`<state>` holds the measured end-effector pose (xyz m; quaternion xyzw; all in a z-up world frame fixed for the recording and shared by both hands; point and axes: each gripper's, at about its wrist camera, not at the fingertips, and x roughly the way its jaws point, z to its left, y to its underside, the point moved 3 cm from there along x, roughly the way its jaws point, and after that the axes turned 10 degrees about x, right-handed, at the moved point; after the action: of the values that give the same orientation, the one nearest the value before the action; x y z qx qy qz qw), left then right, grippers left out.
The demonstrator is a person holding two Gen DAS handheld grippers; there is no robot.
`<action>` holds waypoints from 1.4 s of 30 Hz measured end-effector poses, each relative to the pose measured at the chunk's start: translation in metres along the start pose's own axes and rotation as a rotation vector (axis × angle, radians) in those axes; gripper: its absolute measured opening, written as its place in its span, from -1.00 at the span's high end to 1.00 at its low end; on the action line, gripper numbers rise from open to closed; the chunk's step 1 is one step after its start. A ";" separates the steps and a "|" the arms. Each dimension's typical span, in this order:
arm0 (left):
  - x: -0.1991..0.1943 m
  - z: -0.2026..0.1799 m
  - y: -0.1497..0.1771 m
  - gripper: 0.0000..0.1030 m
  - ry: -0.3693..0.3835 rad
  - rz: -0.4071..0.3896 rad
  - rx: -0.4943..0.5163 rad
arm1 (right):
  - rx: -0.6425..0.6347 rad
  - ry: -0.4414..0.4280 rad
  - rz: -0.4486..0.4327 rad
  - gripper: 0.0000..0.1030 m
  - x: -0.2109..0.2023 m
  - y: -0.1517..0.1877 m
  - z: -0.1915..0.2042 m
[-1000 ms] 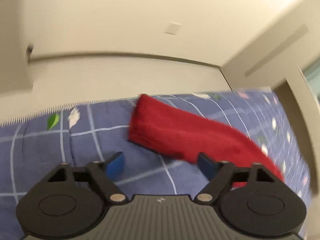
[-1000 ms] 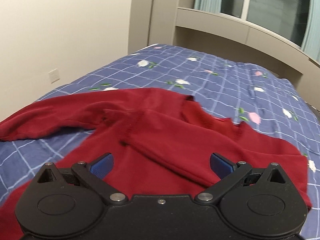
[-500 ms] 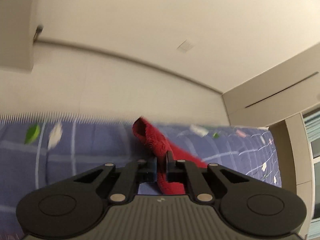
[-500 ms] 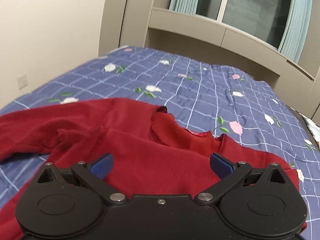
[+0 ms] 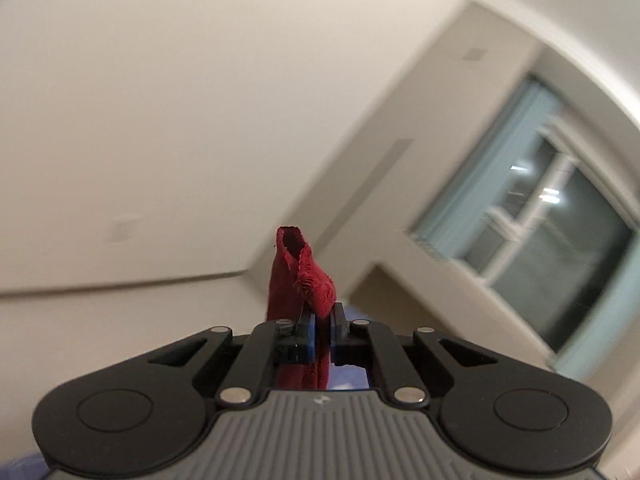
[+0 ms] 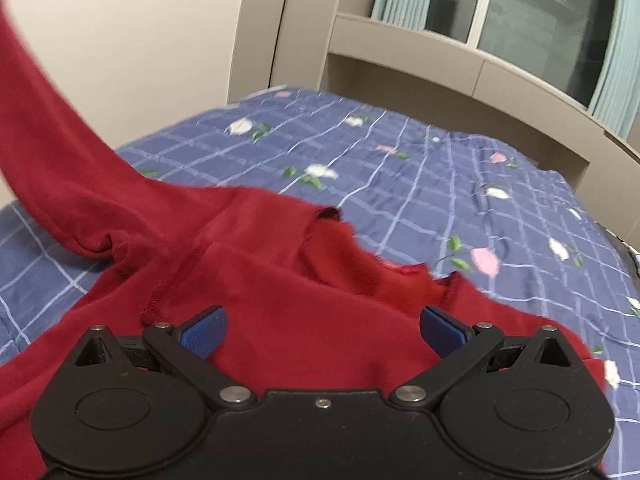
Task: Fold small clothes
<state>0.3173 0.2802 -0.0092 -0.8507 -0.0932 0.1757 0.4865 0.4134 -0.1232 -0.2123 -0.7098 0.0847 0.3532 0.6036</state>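
Note:
A red knit sweater (image 6: 280, 280) lies on a blue checked bedspread (image 6: 440, 168). My left gripper (image 5: 320, 320) is shut on the sweater's sleeve cuff (image 5: 296, 276) and holds it up in the air, pointing at the wall. In the right wrist view that sleeve (image 6: 52, 152) rises steeply to the upper left. My right gripper (image 6: 322, 326) is open and empty, just above the sweater's chest below the neckline (image 6: 360, 256).
The bed runs to a beige headboard shelf (image 6: 460, 72) under a window with pale blue curtains (image 6: 520, 8). A cream wall (image 6: 140, 40) stands along the bed's left side. Bare bedspread lies beyond and to the right of the sweater.
My left gripper closed on the sleeve cuff and lifted it high, swinging toward the window. The sleeve now rises off the bed. My right gripper moved forward over the sweater's chest.

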 end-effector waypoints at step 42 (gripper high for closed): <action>-0.015 -0.322 0.347 -0.42 0.641 0.709 0.789 | 0.348 0.155 -0.028 -0.99 -0.090 0.079 -0.252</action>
<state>0.4244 -0.1573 -0.1553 -0.5964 0.4176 0.0837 0.6804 0.4042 -0.4022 -0.2156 -0.6209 0.1810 0.2691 0.7136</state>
